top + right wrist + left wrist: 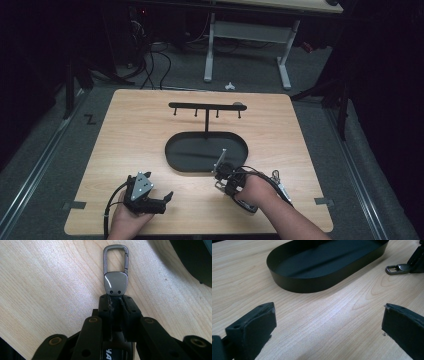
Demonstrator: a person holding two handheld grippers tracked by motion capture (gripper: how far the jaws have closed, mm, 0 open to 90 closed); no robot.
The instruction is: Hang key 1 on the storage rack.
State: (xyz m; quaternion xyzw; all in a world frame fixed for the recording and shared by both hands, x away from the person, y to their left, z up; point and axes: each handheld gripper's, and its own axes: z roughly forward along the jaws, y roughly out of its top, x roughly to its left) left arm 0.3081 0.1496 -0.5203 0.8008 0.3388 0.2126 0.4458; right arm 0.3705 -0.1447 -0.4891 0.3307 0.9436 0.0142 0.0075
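We see right gripper (115,300) clenched on carabiner clip (115,272), strap end hidden between jaws; left gripper (328,322) released, jaws cropped.

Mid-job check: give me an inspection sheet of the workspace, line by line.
Surface: wooden table, bare wood.
Job's things: black oval tray, empty; hook rack rising from it, four pegs bare; metal carabiner clip.
Clutter: nothing seen.
Grippers: left gripper open, holding nothing; right gripper shut on the clip's base.
Cables: one trails from each gripper; more on the floor beyond.
Surroundings: dark room, white desk legs behind.
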